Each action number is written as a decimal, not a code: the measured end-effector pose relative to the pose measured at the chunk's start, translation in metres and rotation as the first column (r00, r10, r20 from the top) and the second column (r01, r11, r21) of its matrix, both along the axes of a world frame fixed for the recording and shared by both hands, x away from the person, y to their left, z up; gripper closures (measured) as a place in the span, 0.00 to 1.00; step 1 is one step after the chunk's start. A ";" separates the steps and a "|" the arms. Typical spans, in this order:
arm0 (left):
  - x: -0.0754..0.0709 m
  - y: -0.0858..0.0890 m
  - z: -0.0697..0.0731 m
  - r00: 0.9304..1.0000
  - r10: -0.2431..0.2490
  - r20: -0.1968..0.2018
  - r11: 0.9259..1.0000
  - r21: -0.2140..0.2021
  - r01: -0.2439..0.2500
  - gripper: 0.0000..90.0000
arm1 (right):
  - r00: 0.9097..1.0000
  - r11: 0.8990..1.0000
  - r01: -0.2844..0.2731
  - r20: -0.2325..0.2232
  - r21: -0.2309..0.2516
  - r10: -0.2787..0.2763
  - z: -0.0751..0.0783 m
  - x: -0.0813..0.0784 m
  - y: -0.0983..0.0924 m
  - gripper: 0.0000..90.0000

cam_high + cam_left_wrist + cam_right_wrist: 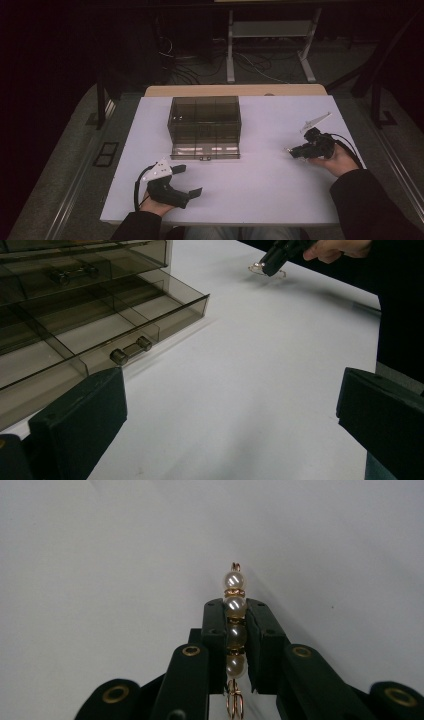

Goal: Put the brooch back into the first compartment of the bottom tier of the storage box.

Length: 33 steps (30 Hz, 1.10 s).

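Right gripper view — right tongs (pixel 235 625) clamped on 1 bracelet (pixel 234 615), 4 pearls; left tongs (pixel 187 180) wide, nr 1 drawer box (pixel 205 125).

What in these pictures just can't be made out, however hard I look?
- Pearl piece in the right hand-held gripper, right gripper view: lower end cut off by the bottom edge.
- Same piece, high view: too small.
- Smoky drawer box, high view: contents lost in dimness and tint.
- Left gripper view: box cut off by the left edge.

claws (pixel 189 181): black, brass-ringed screws | plates: grey, three-cornered | cables: black | sleeves (pixel 370 205): dark
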<state>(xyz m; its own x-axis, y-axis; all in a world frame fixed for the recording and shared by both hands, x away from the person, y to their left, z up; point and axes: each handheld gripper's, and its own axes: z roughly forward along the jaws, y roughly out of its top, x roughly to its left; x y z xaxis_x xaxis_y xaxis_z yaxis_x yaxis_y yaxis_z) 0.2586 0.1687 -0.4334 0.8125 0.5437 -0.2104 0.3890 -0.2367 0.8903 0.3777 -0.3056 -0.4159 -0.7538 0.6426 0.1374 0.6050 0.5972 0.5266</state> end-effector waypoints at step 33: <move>0.001 0.003 0.000 1.000 0.005 0.003 1.000 0.005 -0.005 0.00 | 0.995 0.995 -0.089 0.057 0.046 0.086 0.051 0.008 0.047 0.88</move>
